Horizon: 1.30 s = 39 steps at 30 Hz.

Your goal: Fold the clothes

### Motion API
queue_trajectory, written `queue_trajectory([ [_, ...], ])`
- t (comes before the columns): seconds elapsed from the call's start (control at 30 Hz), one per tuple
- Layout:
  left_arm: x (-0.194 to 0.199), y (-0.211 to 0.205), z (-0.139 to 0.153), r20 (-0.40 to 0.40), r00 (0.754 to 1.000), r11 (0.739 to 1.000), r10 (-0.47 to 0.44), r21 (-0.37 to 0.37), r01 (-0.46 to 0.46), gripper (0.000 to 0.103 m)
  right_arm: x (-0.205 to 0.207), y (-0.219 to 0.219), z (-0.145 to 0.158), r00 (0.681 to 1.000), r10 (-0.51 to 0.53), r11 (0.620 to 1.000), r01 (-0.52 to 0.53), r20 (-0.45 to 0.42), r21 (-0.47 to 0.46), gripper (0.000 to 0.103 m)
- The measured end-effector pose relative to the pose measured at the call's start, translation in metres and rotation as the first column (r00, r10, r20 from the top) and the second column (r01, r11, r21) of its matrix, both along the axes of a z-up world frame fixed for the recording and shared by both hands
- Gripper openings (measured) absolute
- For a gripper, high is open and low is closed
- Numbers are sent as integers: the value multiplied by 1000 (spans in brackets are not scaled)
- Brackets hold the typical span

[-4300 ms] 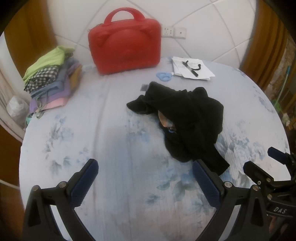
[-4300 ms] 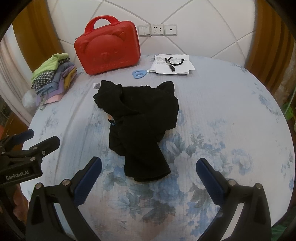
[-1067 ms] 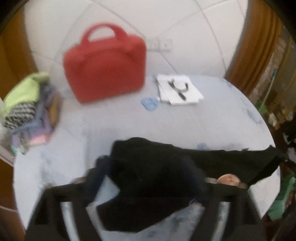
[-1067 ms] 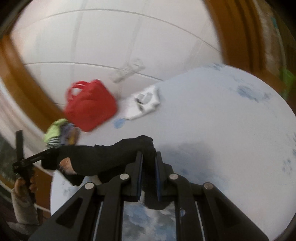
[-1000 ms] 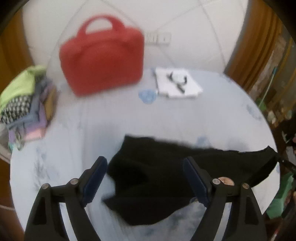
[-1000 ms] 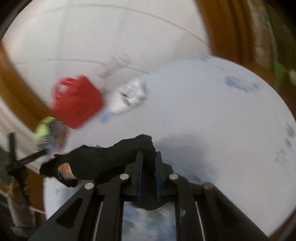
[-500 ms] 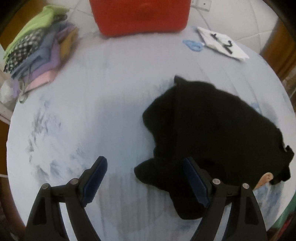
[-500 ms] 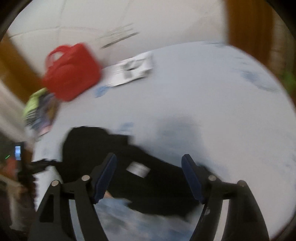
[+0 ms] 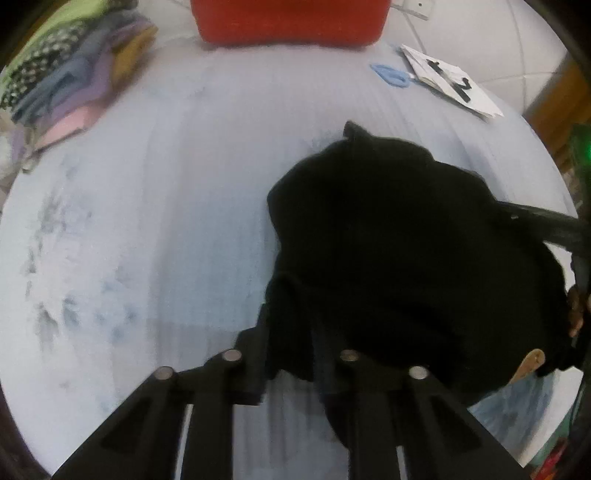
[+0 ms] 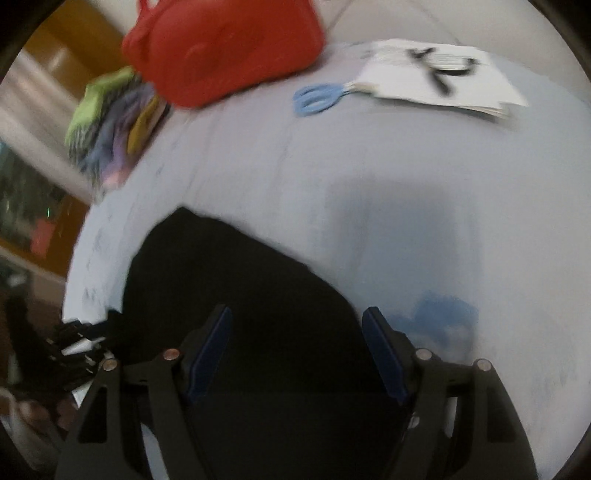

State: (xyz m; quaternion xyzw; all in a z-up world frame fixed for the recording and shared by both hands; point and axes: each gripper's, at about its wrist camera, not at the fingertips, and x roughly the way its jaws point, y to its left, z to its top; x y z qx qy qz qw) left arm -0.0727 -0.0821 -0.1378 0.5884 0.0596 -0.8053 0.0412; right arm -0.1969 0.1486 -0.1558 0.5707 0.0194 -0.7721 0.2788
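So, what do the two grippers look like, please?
Both are black angular frames with round metal bolts. The right gripper has dark blue pads inside its fingers; the left gripper is too blurred to tell. Both jaws have just been closing, the black garment between them.

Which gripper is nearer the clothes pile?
Left: left gripper, jaws just closing on the garment's edge, is on the pile's side; right gripper, jaws closing around the garment, is farther.

Bedsheet [image 9: 155, 206] left open; red case [image 9: 288, 18], folded stack [image 9: 66, 74] behind.
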Motion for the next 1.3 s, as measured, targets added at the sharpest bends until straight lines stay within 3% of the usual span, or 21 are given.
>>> queue_trajectory([
  [0.03,1,-3,8,-16,1000,1000,6,4,-6,14,1,-6,0,1000,15,999,-14,-24,50,15],
  [0.07,4,-6,20,-39,999,1000,12,12,-12,14,2,-7,3,999,21,999,-20,-27,45,12],
  [0.2,8,-13,74,-147,989,999,11,37,-6,14,7,26,52,986,-89,995,82,-143,-59,10],
  [0.3,-11,-9,106,-231,973,1000,3,14,0,14,0,78,97,946,-233,969,205,-225,-141,10],
  [0.4,-58,6,120,-291,956,999,-20,22,27,16,-13,128,131,892,-355,931,310,-281,-190,10],
  [0.43,-74,13,120,-298,954,999,-28,29,39,24,-21,137,134,879,-377,924,334,-293,-187,10],
  [0.47,-91,21,119,-302,952,998,-45,27,55,43,-28,144,137,865,-398,916,356,-306,-183,10],
  [0.53,-118,35,118,-293,954,997,-69,-4,71,61,-43,163,140,823,-458,889,431,-337,-156,10],
  [0.6,-126,40,120,-281,957,997,-70,10,76,62,-56,181,136,786,-520,852,508,-336,-130,17],
  [0.63,-127,42,119,-273,959,997,-72,11,78,68,-59,190,133,766,-552,829,547,-329,-119,21],
  [0.7,-116,43,114,-250,965,997,-81,-6,82,75,-54,206,130,744,-583,807,578,-326,-122,44],
  [0.77,-101,45,101,-211,973,996,-91,-23,88,75,-42,216,127,747,-584,807,577,-318,-128,58],
  [0.93,-52,50,43,-87,992,996,-86,-19,85,75,10,239,103,782,-579,814,570,-233,-109,58],
  [1.07,-22,61,1,-9,997,996,-82,36,83,75,73,254,79,793,-589,807,586,-160,-66,58],
  [1.17,-2,81,-12,-8,993,992,-116,58,116,75,114,255,61,796,-596,803,594,-109,-48,58],
  [1.3,16,120,-16,-32,977,977,-209,34,210,75,164,256,39,807,-589,808,588,-43,-32,58],
])
